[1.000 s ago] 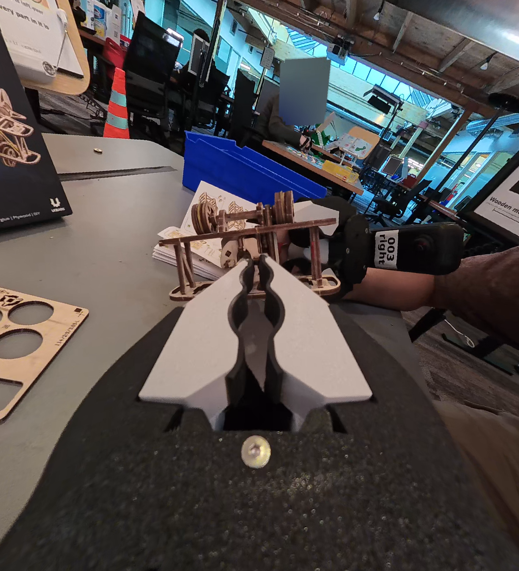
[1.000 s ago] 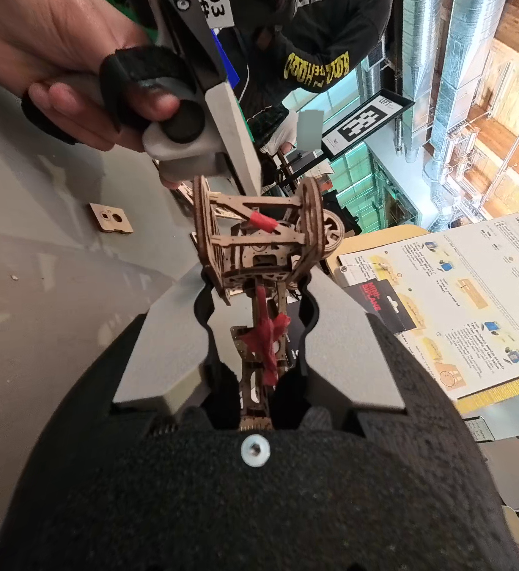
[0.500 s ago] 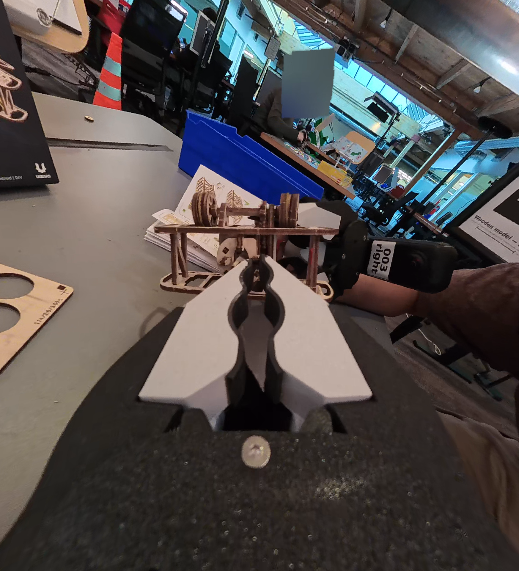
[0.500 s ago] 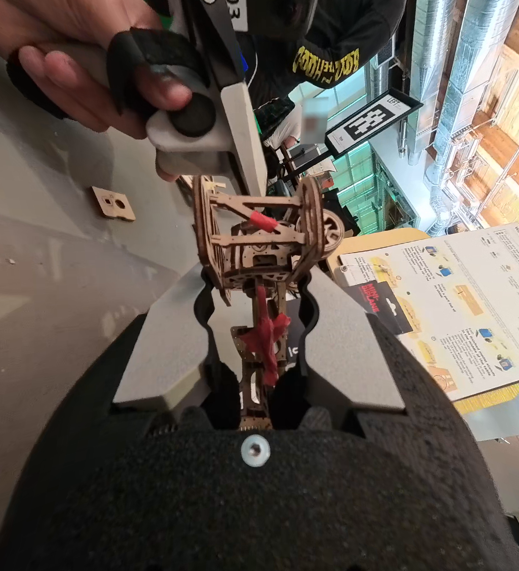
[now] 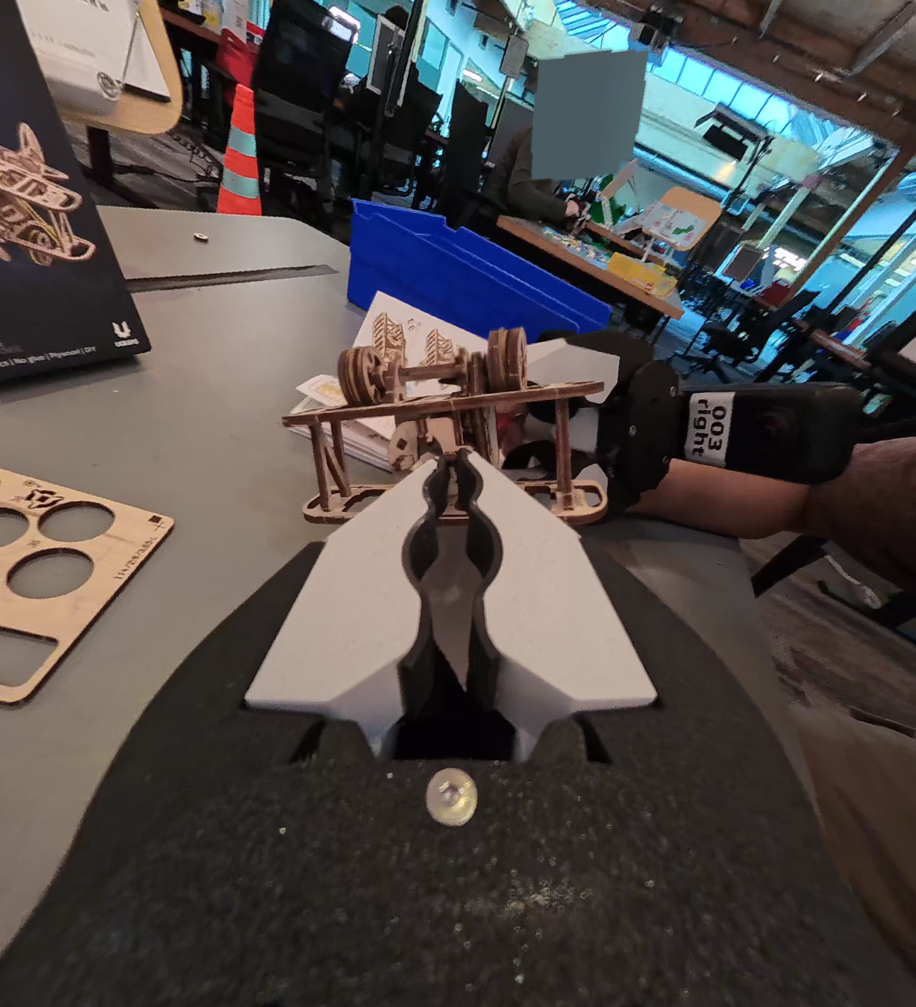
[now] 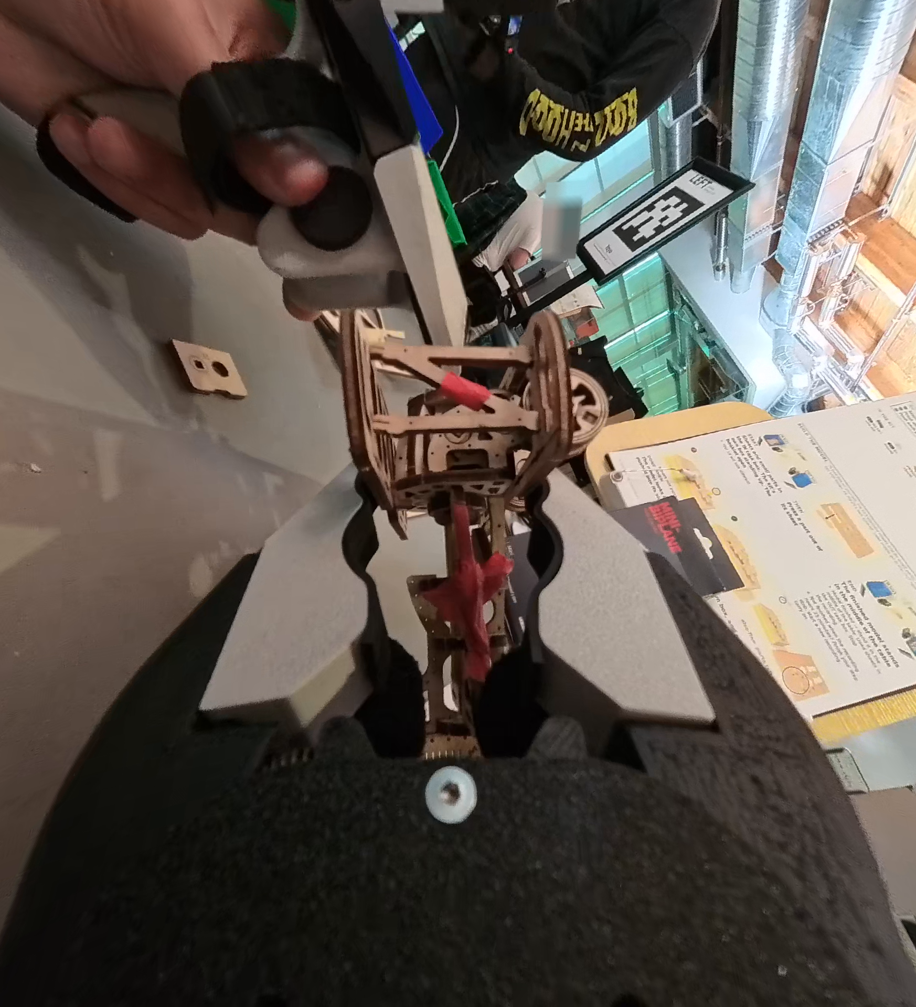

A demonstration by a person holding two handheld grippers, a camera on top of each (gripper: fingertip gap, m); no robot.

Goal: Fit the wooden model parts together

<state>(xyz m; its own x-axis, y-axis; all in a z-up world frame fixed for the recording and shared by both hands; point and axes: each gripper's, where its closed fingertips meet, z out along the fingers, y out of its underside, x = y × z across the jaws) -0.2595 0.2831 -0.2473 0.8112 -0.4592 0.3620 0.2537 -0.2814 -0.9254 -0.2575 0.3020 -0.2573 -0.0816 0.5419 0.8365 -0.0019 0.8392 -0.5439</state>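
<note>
The right gripper (image 6: 453, 501) is holding the little wooden plane (image 6: 453, 430); its two grey fingers (image 6: 292, 616) are sitting a bit apart, and they are squeezing the plane's body from both sides; the tail end is pointing back between them, with a bit of red stuff (image 6: 469, 594) stuck along it. In the left wrist view the wooden plane (image 5: 445, 430) is lying upside down, with its wheels (image 5: 506, 359) sticking up and one wing touching the grey table (image 5: 199, 392); the right gripper (image 5: 597, 436) is reaching in from the right side, and a person's arm in a brown sleeve (image 5: 903, 512) is behind it.

The left gripper (image 5: 449, 463) is pinching its fingers almost together; only a thin gap is showing at the tips; the tips are right at the middle of the plane, but I cannot tell if they are gripping a small piece there. In the right wrist view the left gripper (image 6: 434, 305) is coming down from above, and its tip is meeting the top of the plane.

A wooden sheet with round holes (image 5: 36, 572) is lying on the table to the left; a dark box with a plane picture (image 5: 25, 218) is standing behind it; a paper booklet (image 5: 390, 338) is lying under the plane, and a blue bin (image 5: 461, 272) is sitting just past it.
</note>
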